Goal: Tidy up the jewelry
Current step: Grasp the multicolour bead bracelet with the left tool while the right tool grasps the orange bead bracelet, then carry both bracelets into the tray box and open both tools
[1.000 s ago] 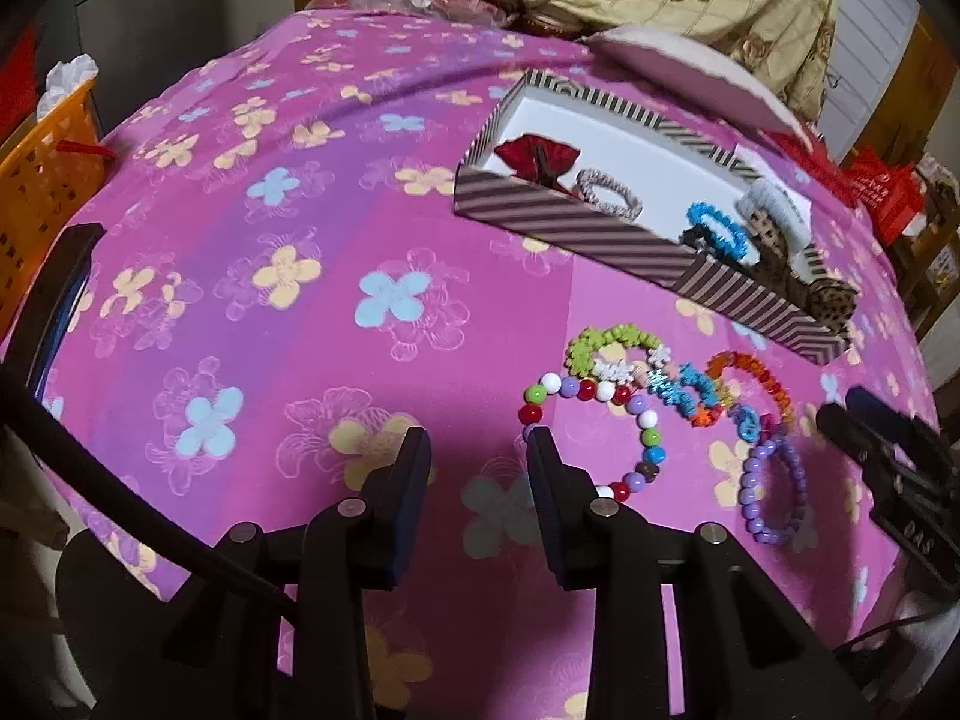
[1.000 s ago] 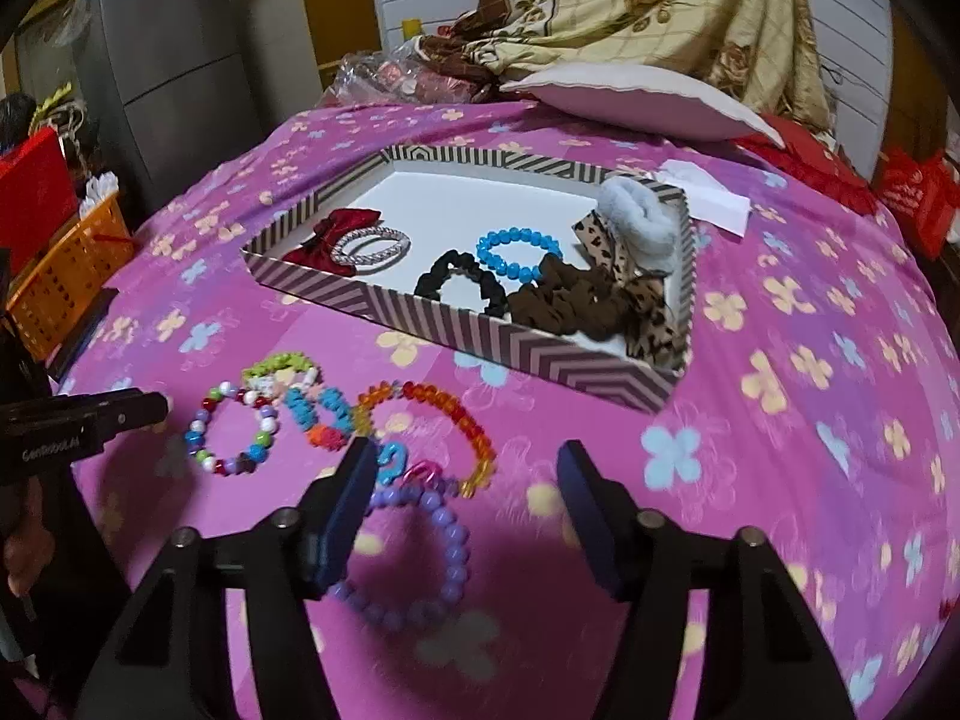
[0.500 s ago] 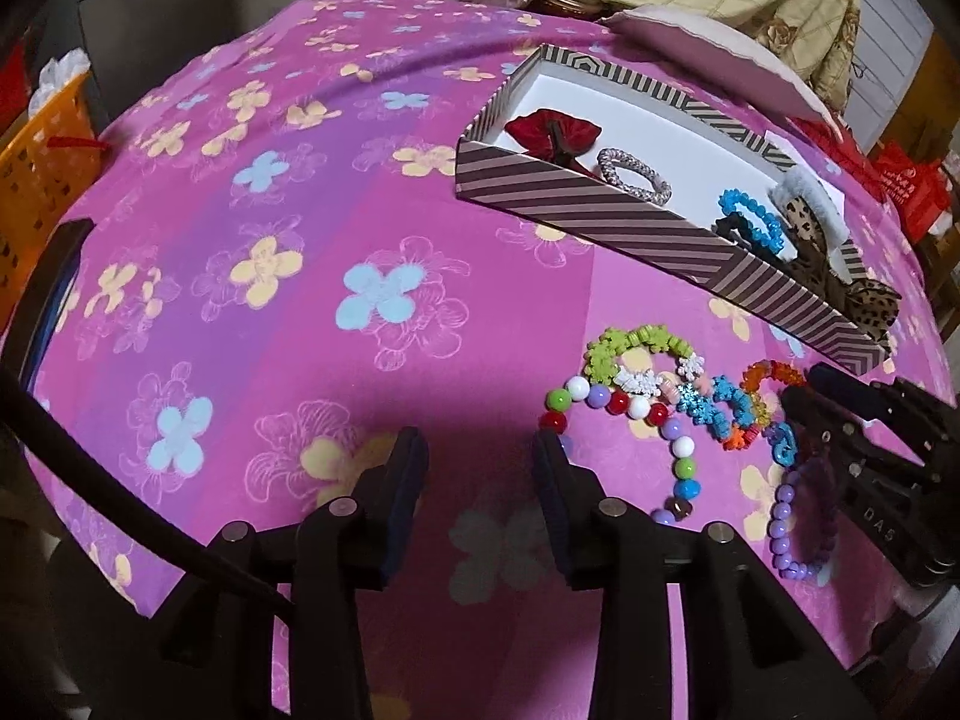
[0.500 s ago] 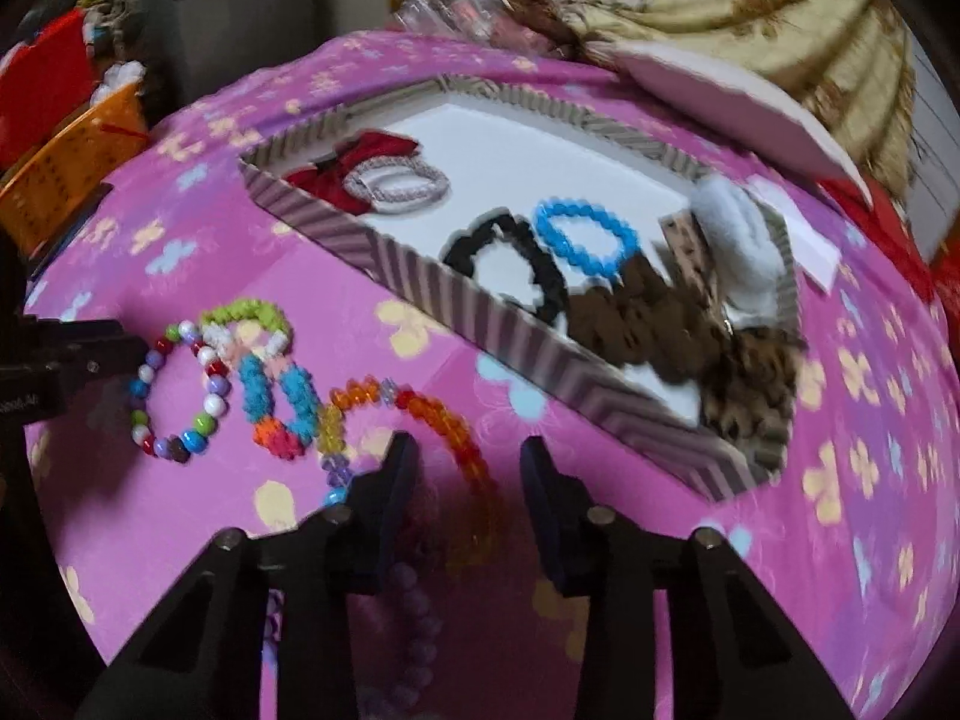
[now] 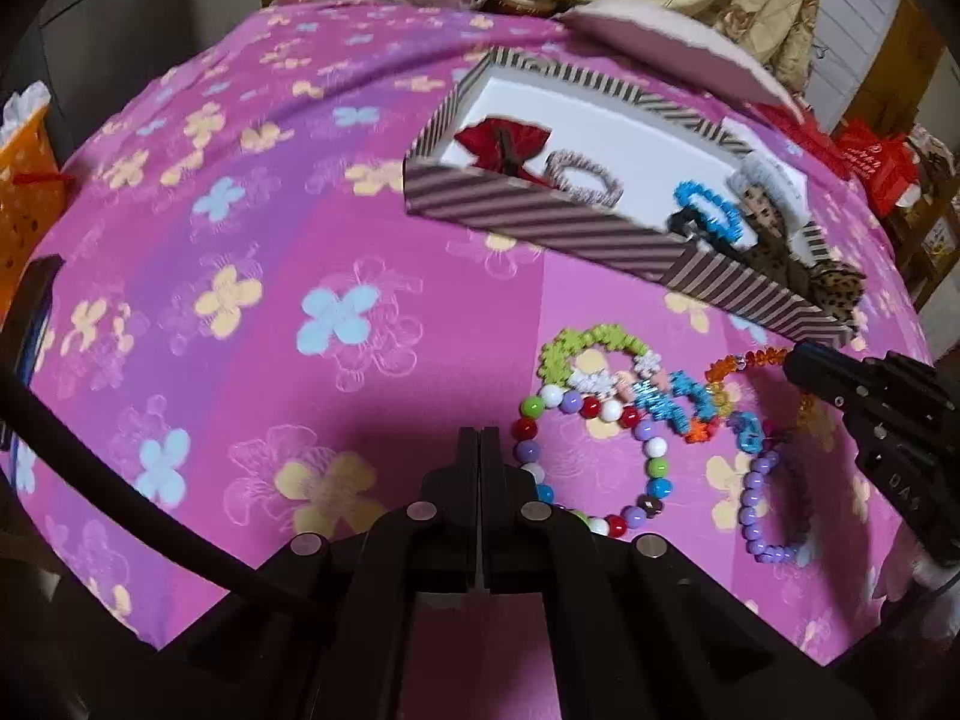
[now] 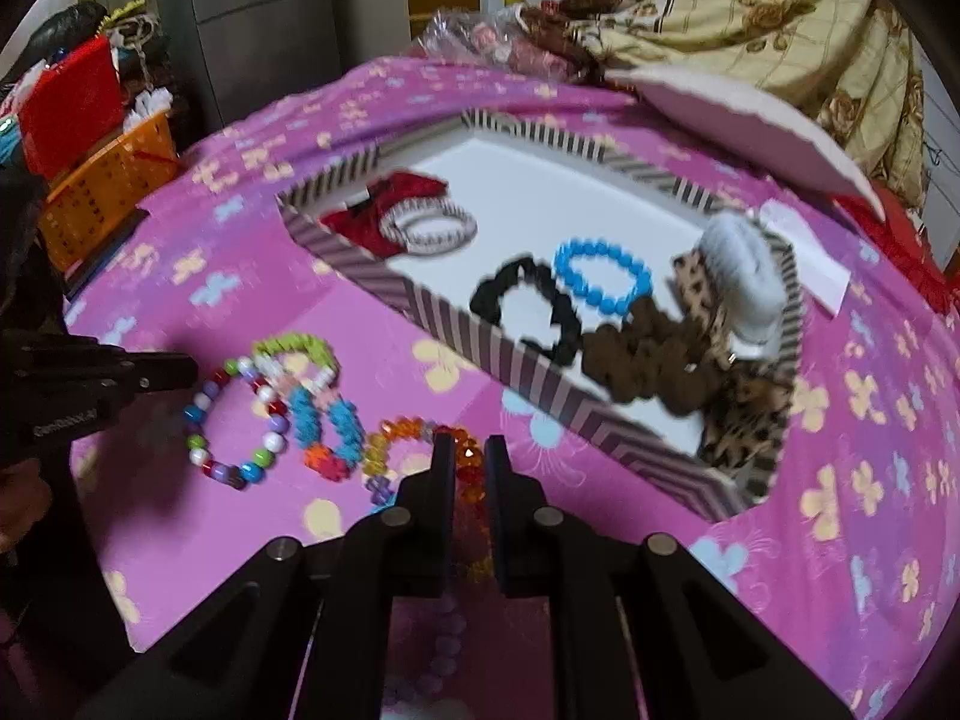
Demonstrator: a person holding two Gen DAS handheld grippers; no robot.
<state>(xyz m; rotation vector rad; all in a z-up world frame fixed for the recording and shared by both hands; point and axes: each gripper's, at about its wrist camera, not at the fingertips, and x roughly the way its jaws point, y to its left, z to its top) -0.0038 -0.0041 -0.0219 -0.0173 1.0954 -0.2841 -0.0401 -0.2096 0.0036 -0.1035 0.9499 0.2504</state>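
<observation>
Two views. Left wrist: left gripper (image 5: 480,450) clenched on nothing, jaws having just snapped together, tips over pink floral cloth (image 5: 252,228) just beside multicolour bead bracelet (image 5: 591,459). Purple bracelet (image 5: 771,510) near right gripper (image 5: 798,363). Striped box (image 5: 540,222) beyond.

Right wrist: right gripper (image 6: 468,462) jaws just narrowed, pads pinching orange bead bracelet (image 6: 465,459). Box (image 6: 528,378) holds blue bracelet (image 6: 603,276), black scrunchie (image 6: 528,306), red bow (image 6: 384,210).
</observation>
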